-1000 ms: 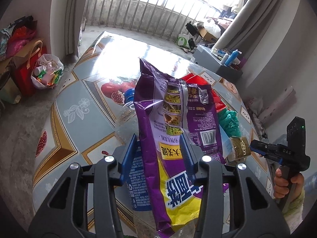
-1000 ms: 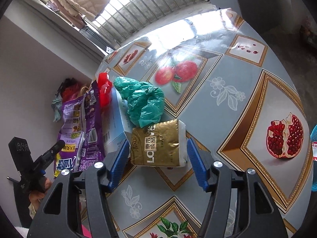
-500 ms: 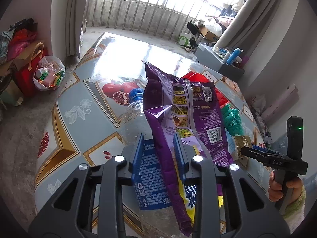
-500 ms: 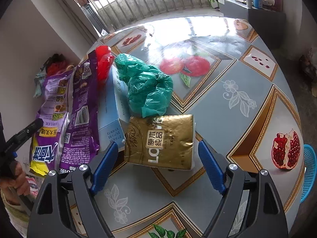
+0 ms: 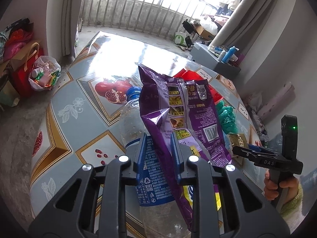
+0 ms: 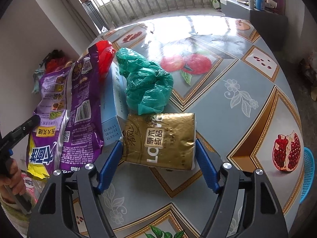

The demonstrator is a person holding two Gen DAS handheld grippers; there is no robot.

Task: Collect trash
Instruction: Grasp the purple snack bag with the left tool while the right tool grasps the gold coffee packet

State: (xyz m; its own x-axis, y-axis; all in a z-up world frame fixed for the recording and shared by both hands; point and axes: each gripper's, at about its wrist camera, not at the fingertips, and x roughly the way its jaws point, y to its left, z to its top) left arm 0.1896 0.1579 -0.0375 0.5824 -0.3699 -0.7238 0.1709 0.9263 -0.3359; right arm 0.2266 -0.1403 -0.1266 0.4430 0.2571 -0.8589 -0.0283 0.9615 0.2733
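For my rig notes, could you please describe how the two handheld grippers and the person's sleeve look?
Both the left gripper and right gripper have black cut-out frames, silver rivets and blue ridged finger pads. The right carries white "DAS" lettering and a green light. A fuzzy yellow-green sleeve shows.

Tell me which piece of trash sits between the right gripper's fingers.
The gold tissue pack. It lies flat on the table between the closing jaws of the right gripper, unlike the green plastic bag just beyond it and the purple snack bag off to the side.

Bright daylight pours through a barred balcony railing point(image 5: 150, 17), glaring off the fruit-patterned table point(image 5: 65, 103); grey curtains point(image 5: 67, 15) flank plain walls point(image 6: 29, 45).
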